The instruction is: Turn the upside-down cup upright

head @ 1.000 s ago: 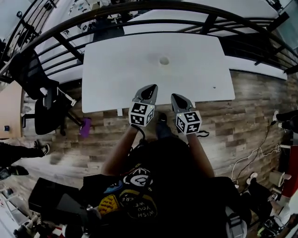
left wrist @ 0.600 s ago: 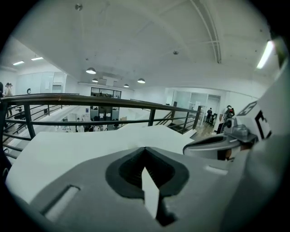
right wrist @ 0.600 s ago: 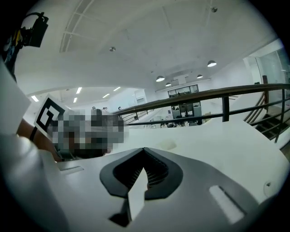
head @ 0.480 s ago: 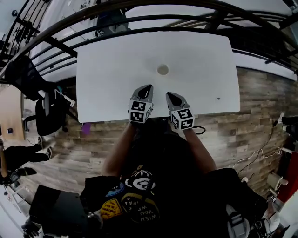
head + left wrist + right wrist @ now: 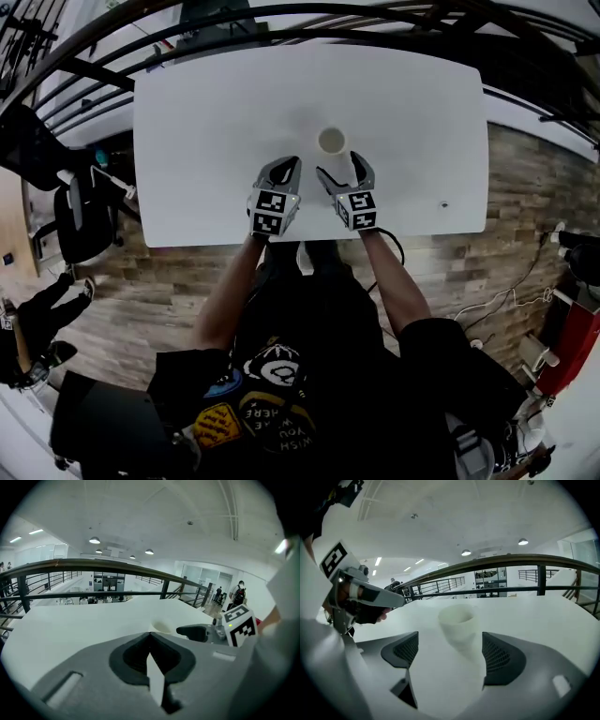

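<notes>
I am looking down at a white tabletop where the cup is standing by itself near the middle, a little towards the near edge. From these views I cannot tell which end of it is facing up.

The right gripper is hanging just short of the cup. Its jaws have just been opening and are now standing wide apart. In the right gripper view the cup is sitting straight ahead, in line with the gap of the right gripper but beyond the pads. Nothing is lying between them except bare tabletop, and they are not touching the cup.

The left gripper is hovering just beside the right one, over the near part of the tabletop. Its jaws are pressed together with nothing between them, and in the left gripper view the tips are meeting in one line. Past them the cup is showing faintly, a little to the right.

A dark railing is curving round behind the far edge of the tabletop.
</notes>
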### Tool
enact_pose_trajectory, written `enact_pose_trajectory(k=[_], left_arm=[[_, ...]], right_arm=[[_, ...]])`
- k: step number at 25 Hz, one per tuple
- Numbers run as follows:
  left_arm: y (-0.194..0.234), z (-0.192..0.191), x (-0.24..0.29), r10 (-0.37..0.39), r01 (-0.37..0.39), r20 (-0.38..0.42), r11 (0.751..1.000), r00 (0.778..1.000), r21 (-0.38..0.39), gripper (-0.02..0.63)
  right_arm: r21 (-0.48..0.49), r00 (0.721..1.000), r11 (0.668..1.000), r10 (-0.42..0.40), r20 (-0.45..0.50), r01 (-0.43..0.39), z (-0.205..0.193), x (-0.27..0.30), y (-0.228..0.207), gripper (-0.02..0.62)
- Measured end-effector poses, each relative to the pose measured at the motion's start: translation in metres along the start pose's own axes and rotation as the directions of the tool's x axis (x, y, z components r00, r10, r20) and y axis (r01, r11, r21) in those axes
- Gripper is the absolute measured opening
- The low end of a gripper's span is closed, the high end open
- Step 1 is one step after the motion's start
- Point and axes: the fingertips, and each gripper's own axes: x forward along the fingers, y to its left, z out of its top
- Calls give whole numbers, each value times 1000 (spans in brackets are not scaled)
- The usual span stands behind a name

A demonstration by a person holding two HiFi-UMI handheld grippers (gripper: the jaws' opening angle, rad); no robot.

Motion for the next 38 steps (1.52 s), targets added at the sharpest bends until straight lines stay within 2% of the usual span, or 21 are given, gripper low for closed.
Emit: enact_pose_trajectory(k=[3, 6, 12, 13, 17, 20, 23, 26, 29, 31, 36, 37, 38], left_arm=[[10, 1, 0, 0, 0, -2, 1000, 1000, -3, 5], [15, 9, 2, 7, -7, 8, 1000, 1000, 4, 5], [18, 18, 0, -3, 3, 26, 1000, 1000, 6, 5], [18, 17, 0, -5, 5, 23, 1000, 1000, 11, 5], [26, 11, 4, 0, 0, -14, 999, 1000, 41, 5], [31, 13, 6, -19, 17, -49, 999, 999, -38, 5], [26, 29, 9, -74, 65, -69, 990, 995, -127, 8], [5, 51, 9, -180, 167, -72, 974, 981, -152, 100], [-20, 57, 10, -247, 237, -127, 967, 961, -90, 213], [-31, 51, 13, -256, 249, -173, 966, 951, -66, 239], [-37, 35, 19, -213, 204, -243, 977, 946, -65, 232], [-36, 34, 18, -201, 192, -256, 980, 945, -59, 194], [-35, 33, 16, -189, 181, -268, 982, 945, -56, 103]], right_arm=[[-35, 998, 998, -54, -18, 53, 1, 25, -11, 456], [-83, 995, 994, -75, -61, 70, 4, 46, -12, 463], [-57, 991, 991, -124, -54, 121, 13, 68, -18, 458], [-54, 990, 990, -132, -53, 129, 13, 70, -19, 417], [-99, 992, 989, -114, -61, 108, 9, 73, -18, 408], [-98, 996, 993, -75, -42, 70, 16, 63, -3, 407], [-148, 999, 988, -38, -14, 36, 26, 46, 11, 407], [-214, 1000, 977, -12, -12, 9, 34, 30, 25, 407], [-274, 1000, 962, -16, -17, 11, 43, 15, 31, 407], [-307, 1000, 952, -14, -22, 6, 49, 8, 36, 408], [-386, 1000, 922, 11, -5, -12, 65, -6, 55, 408], [-408, 1000, 913, 11, -5, -12, 68, -8, 59, 408], [-431, 1000, 902, 9, -7, -11, 71, -10, 63, 408]])
